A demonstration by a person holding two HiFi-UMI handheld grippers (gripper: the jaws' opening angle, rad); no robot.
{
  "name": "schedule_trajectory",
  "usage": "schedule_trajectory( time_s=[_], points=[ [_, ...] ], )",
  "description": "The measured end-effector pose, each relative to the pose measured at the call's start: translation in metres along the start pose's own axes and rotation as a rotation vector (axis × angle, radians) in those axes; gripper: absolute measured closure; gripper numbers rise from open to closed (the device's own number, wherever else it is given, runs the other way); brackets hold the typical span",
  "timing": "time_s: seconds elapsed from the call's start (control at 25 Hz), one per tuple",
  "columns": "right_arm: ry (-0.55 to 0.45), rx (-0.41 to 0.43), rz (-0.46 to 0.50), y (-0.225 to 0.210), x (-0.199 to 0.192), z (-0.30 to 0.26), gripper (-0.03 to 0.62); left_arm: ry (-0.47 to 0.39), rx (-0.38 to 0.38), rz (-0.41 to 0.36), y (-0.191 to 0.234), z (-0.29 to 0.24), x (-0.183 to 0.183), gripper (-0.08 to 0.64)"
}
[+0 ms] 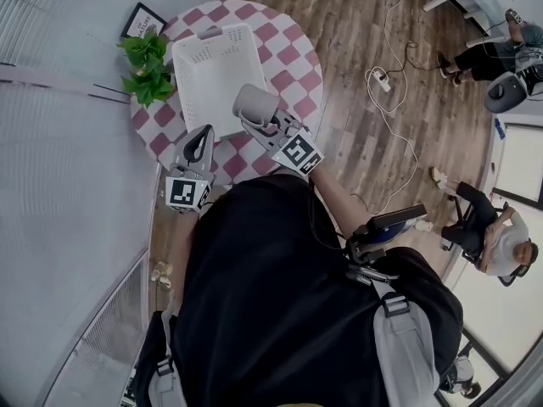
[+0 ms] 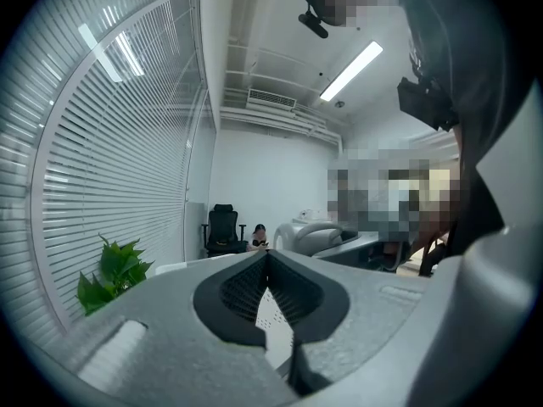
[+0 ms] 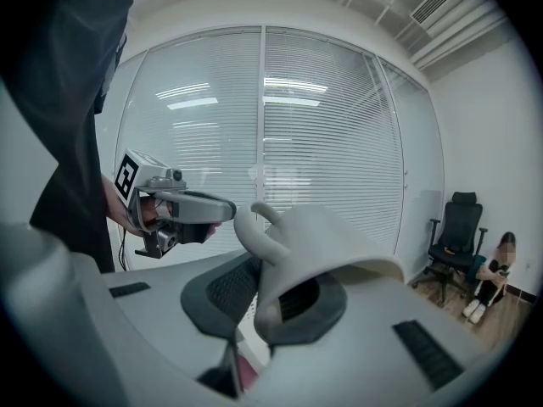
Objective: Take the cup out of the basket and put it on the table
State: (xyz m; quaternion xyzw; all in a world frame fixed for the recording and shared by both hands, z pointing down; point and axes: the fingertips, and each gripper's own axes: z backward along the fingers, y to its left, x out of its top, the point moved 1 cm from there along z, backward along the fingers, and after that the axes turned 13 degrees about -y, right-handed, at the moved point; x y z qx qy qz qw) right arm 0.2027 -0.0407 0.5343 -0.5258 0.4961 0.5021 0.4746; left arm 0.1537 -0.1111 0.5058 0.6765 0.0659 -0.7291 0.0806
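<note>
My right gripper (image 1: pixel 261 121) is shut on the rim of a pale grey cup (image 1: pixel 254 103) and holds it up over the near edge of the white basket (image 1: pixel 212 79). In the right gripper view the cup (image 3: pixel 318 240) lies tilted between the jaws with its handle (image 3: pixel 254 227) pointing up and left. The basket stands on a round table (image 1: pixel 293 58) with a pink and white checked cloth. My left gripper (image 1: pixel 204 134) hovers above the table's front left, jaws shut with nothing between them; its tip (image 2: pixel 268 257) points level across the room.
A green plant (image 1: pixel 148 66) and a small framed picture (image 1: pixel 142 19) stand at the table's left, against the window blinds. On the wooden floor to the right lie a cable and power strip (image 1: pixel 382 79). People sit on chairs (image 1: pixel 484 227) at the far right.
</note>
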Motion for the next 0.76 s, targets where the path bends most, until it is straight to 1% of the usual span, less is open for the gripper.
schedule_trajectory(
  time_s=[0.28, 0.76],
  points=[
    [-0.002, -0.008, 0.004, -0.0009, -0.0015, 0.0022, 0.549, 0.008, -0.004, 0.004, -0.0014, 0.0013, -0.0063, 0.555],
    [0.004, 0.0, 0.009, 0.0002, -0.0029, 0.0025, 0.549, 0.004, 0.001, 0.009, -0.0068, 0.0023, -0.0046, 0.555]
  ],
)
